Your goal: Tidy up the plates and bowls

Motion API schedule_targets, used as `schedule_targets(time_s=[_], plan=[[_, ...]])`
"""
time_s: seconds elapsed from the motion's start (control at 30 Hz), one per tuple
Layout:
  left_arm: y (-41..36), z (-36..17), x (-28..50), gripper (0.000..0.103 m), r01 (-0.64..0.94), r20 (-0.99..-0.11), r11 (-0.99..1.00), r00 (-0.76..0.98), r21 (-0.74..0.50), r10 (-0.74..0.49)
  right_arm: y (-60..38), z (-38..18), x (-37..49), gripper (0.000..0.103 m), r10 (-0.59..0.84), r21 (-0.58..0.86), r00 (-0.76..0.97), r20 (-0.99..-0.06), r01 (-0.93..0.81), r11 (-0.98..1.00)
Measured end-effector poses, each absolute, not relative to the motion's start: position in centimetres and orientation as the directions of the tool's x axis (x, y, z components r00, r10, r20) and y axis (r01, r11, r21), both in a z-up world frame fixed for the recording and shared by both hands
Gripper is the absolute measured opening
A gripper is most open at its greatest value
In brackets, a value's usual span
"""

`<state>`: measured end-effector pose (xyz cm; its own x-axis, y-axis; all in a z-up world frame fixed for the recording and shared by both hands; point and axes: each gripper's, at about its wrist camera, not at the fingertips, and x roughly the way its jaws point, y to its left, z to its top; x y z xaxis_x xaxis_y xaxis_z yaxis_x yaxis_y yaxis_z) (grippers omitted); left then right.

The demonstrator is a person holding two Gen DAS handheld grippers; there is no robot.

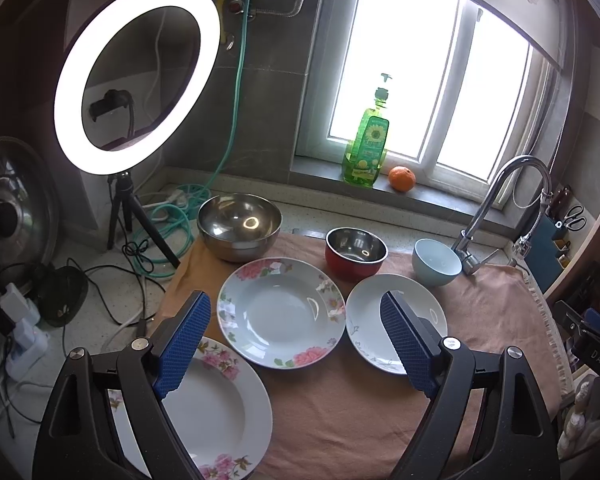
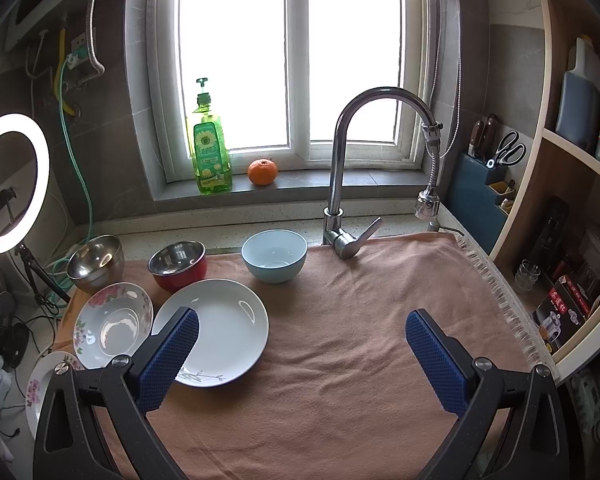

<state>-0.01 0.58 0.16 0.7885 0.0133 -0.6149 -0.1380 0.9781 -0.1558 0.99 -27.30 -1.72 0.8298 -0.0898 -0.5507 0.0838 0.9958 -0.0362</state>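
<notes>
- Counting from the left, you have three plates on the pink cloth [image 2: 340, 360]: a rose-rimmed plate [image 1: 216, 404] nearest you at the cloth's left edge, a second floral plate [image 1: 282, 312] further in, and a plain white plate [image 1: 396, 322] with a grey sprig beside that one.
- Behind the plates stand three bowls in a row: a large steel bowl [image 1: 239, 226], a red bowl [image 1: 356, 254] with a steel inside, and a pale blue bowl [image 1: 437, 261] closest to the tap [image 2: 342, 184].
- On the sill you have one green soap bottle [image 2: 212, 152] and one orange [image 2: 263, 172] just beside it.
- Your left wrist view shows the ring light [image 1: 138, 76] large on its tripod, a pot lid [image 1: 12, 208] and a tangle of cables; the near plate shows almost whole here.
- Your right wrist view shows the bare right half of the cloth, the full tap, a knife block [image 2: 488, 168] with scissors, and shelves with jugs; the near plate is only a sliver at the left edge.
- Your left gripper [image 1: 296, 340] hovers above the cloth with fingers wide apart, holding nothing; the second floral plate lies between them in view.
- Your right gripper [image 2: 302, 354] hangs over the cloth, fingers spread wide and empty, its left finger over the white plate's edge.
</notes>
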Motion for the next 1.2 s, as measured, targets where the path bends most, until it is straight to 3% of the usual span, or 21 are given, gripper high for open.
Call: schedule_targets(time_s=[1.2], plan=[[0.5, -0.1, -0.1, 0.087, -0.149, -0.626, 0.977, 0.779, -0.153, 0.021, -27.1, -2.9, 1.3, 0.102, -0.083, -0.043, 0.817, -0.571, 0.072, 0.997]])
